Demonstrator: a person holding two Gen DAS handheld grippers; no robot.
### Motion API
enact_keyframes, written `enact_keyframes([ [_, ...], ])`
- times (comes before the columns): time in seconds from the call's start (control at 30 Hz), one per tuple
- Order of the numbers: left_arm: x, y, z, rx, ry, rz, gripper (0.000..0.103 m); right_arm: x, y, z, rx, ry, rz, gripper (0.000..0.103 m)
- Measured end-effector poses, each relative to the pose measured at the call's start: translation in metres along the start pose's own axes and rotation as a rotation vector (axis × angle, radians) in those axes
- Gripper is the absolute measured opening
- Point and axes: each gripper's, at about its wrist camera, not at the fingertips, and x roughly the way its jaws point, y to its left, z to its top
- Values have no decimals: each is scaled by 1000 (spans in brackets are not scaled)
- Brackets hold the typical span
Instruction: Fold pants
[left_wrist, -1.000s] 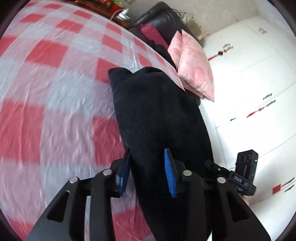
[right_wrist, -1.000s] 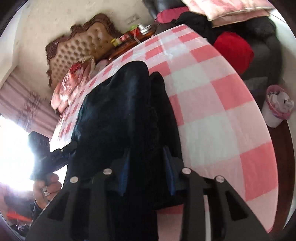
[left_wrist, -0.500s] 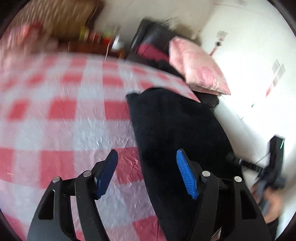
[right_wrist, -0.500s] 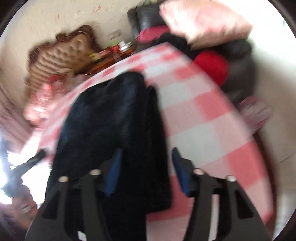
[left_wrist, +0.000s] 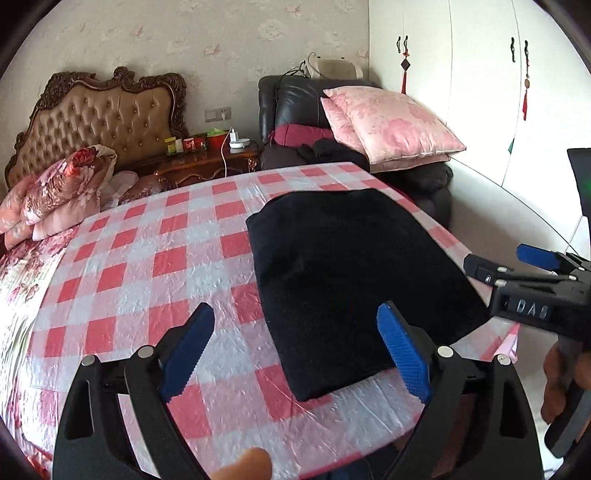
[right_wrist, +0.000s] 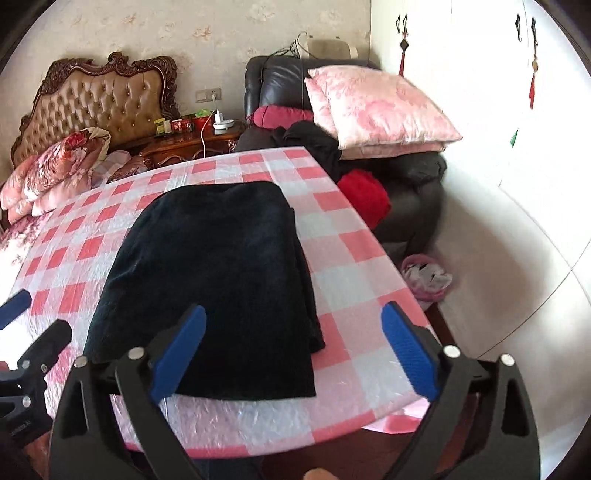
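Now the black pants (left_wrist: 354, 266) lie folded in a flat, roughly rectangular pile on the red and white checked tablecloth (left_wrist: 155, 266), near the front edge of the table and toward its right side. Nothing touches them.

Both grippers are raised above the cloth and tilted down toward it. The left gripper (left_wrist: 295, 350) has just been opening; its blue pads stand wide apart, with only the near left part of the pants seen between them, not pinched. The right gripper (right_wrist: 293, 350) has also just been opening, and its jaws are spread wide over the near end of the pile, holding nothing.

From the left camera, the right gripper is cut off by the picture's right edge, and the hand (left_wrist: 565, 384) under it is only partly visible. A fingertip (left_wrist: 243, 463) at the bottom is also cut off.
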Motion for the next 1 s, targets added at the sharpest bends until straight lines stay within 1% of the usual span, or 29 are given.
enact_keyframes([
  [0.03,-3,-1,1,-10,-2,-10,87,-4,0,-1,5,-2,1,97],
  [0.1,-9,-2,1,-34,6,-62,87,-9,-2,-4,11,-1,1,97],
  [0.2,-14,1,2,-66,1,-98,87,-14,-3,-6,12,0,-8,97],
  [0.37,-16,3,3,-88,3,-61,87,-12,-5,-9,12,12,-9,97],
  [0.63,-9,0,1,-91,27,-85,87,-6,-7,-10,10,27,-11,97],
  [1.0,3,-1,1,-85,46,-73,87,3,-9,-11,9,51,-5,97],
])
